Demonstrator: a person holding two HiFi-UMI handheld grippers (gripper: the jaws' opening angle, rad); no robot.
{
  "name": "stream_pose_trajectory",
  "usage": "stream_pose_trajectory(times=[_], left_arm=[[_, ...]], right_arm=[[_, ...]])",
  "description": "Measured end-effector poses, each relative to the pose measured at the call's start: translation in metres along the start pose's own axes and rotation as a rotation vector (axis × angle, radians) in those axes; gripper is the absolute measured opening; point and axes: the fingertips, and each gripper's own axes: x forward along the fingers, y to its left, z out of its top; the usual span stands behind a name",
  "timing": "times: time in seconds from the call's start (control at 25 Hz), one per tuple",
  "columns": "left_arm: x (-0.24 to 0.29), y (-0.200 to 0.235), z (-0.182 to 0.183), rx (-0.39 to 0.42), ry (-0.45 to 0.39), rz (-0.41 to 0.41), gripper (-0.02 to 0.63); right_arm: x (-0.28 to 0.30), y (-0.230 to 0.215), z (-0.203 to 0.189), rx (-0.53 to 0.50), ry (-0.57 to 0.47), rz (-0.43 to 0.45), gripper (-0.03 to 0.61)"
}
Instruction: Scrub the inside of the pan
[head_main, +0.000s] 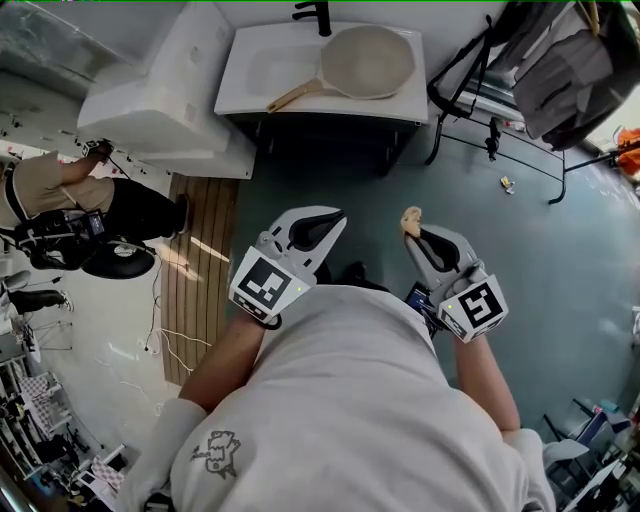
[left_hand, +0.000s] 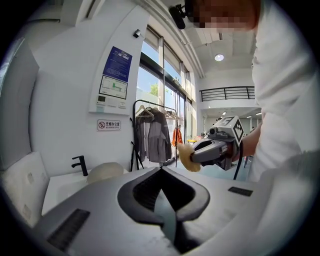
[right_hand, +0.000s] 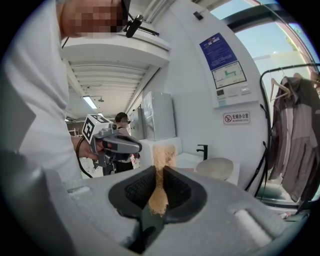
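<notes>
On the right half of the white washbasin top (head_main: 250, 98), near its front edge, lies the beige pan (head_main: 367, 60), its wooden handle (head_main: 295, 97) slanting toward the front left across the basin's hollow. A black tap (head_main: 316, 14) stands at the back edge just behind the pan. Nothing touches the pan, and both grippers are well apart from it, held side by side before the person's chest over the teal floor (head_main: 560, 270) and pointing toward the washbasin. The right gripper (head_main: 415, 234) has its jaws clenched on a tan sponge (right_hand: 162, 152), which sticks up past the fingertips with a thin strip of it squeezed between the pads. The left gripper (left_hand: 161, 171) has its jaws pressed together with nothing between them. To the left of the washbasin stands a white cabinet (head_main: 165, 90), and in front of that a slatted wooden mat (head_main: 200, 270) lies on the floor. To the right of the washbasin a black clothes rack (head_main: 480, 120) carries grey garments (head_main: 565, 70). At the far left a second person (head_main: 60, 190) crouches among cables and gear. On the wall beside the rack hangs a blue notice (left_hand: 117, 62) above a small no-entry sign (left_hand: 108, 125).
</notes>
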Motion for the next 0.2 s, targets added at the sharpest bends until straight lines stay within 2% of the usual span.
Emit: stream_pose_trajectory(times=[0.2], left_arm=[[0.003, -0.017, 0.006, 0.015, 0.0, -0.011, 0.002]], right_arm=[[-0.017, 0.0, -0.003, 0.004, -0.004, -0.015, 0.046]])
